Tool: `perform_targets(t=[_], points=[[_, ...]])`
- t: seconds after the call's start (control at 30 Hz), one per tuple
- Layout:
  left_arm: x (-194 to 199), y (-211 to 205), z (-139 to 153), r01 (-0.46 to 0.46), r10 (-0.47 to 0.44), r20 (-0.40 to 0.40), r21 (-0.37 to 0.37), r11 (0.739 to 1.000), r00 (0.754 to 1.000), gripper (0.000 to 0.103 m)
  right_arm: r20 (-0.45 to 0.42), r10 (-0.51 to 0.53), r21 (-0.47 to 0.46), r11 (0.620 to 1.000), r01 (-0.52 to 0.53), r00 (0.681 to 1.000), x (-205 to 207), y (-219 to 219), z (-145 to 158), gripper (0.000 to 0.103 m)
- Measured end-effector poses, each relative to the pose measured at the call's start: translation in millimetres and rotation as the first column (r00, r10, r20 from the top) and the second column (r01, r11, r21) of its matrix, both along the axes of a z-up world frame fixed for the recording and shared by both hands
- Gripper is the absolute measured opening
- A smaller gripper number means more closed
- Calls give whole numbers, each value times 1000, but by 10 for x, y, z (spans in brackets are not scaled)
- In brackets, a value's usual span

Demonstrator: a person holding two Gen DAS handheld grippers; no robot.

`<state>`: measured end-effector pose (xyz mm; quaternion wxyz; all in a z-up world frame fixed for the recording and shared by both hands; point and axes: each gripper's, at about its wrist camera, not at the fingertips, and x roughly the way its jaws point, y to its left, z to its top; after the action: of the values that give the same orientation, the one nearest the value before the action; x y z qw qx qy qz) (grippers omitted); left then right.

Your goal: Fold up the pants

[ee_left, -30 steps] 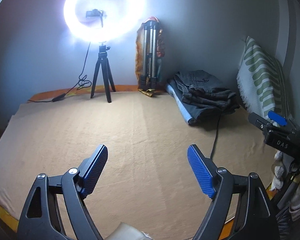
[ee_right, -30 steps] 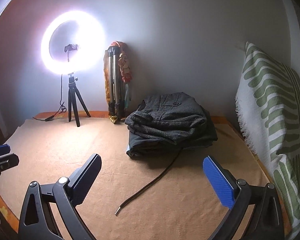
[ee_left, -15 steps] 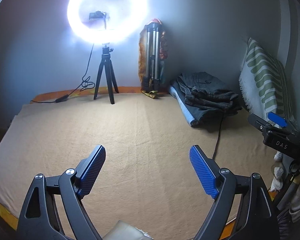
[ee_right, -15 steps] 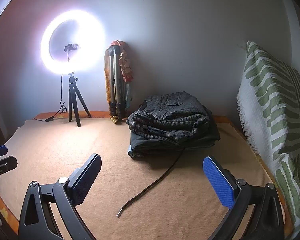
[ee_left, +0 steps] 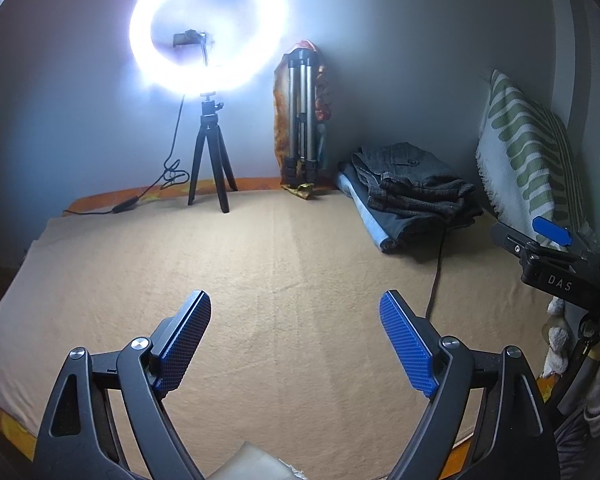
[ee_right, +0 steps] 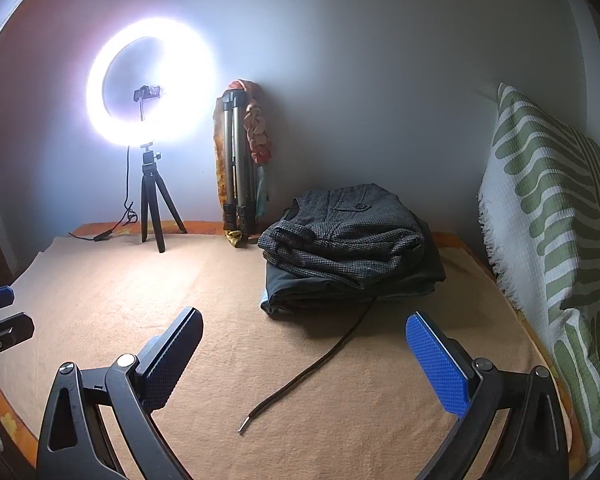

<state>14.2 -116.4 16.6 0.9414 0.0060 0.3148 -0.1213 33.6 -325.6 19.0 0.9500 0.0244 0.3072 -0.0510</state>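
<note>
Your left wrist camera looks forward along the left hand-held gripper [ee_left: 296,340], low over the blanket [ee_left: 260,280], facing the back wall and the ring light [ee_left: 208,28]. Your right wrist camera, on the right hand-held gripper [ee_right: 304,354], faces the same wall from further right and nearer the pants [ee_right: 344,236]. Both views share the ring light, tripod [ee_left: 302,120], pants [ee_left: 416,184], cord [ee_right: 308,372] and pillow [ee_right: 552,232]. Each catches the other gripper at its edge.
</note>
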Motion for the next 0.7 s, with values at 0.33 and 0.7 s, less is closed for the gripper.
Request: perform_targets(t=[0.33,0.7], points=[[-3,-23,-8,7,-7,-4,4,1000,1000,87,1,-1,-1,1000,1,1000,-5,-7,1,103],[-7,-39,-2,8,-8,0,7,1000,1000,87,-1,-4,3,1000,4,1000,-18,-2,-8,103]])
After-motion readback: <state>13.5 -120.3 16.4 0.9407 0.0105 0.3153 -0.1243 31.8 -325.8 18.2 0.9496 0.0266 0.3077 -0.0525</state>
